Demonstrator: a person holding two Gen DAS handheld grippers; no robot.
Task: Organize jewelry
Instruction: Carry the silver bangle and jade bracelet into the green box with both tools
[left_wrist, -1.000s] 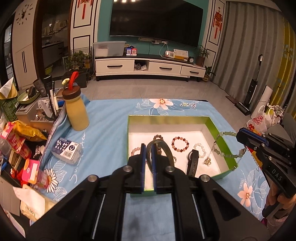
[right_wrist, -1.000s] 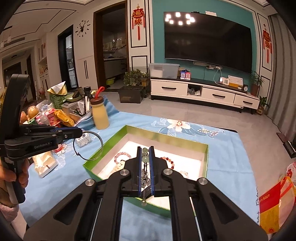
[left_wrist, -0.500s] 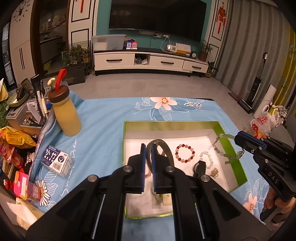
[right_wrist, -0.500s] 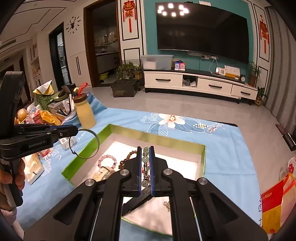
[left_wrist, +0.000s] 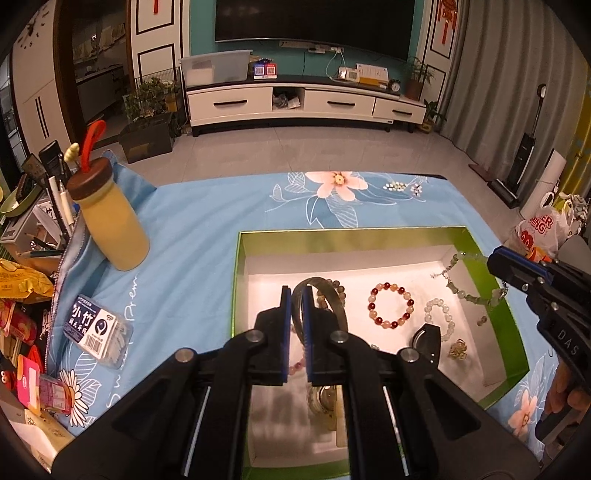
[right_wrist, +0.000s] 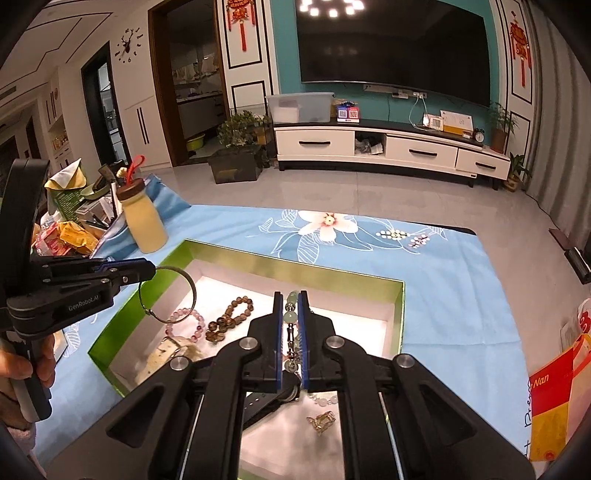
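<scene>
My left jaws clamp the dark bangle (left_wrist: 325, 295) above the green box's (left_wrist: 491, 258) left half; my right jaws pinch the green bead strand (left_wrist: 469, 291) over its right edge. I should lower both clear of the red bracelet (left_wrist: 391, 305), then release.

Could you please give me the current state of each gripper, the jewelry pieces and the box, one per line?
left gripper: shut on the bangle, held over the box.
right gripper: shut on the green bead strand, which dangles over the box.
green box: open, no lid on it, lying flat on the blue cloth.
red bead bracelet: lying loose on the box floor.
yellow bottle: upright, capped.
</scene>
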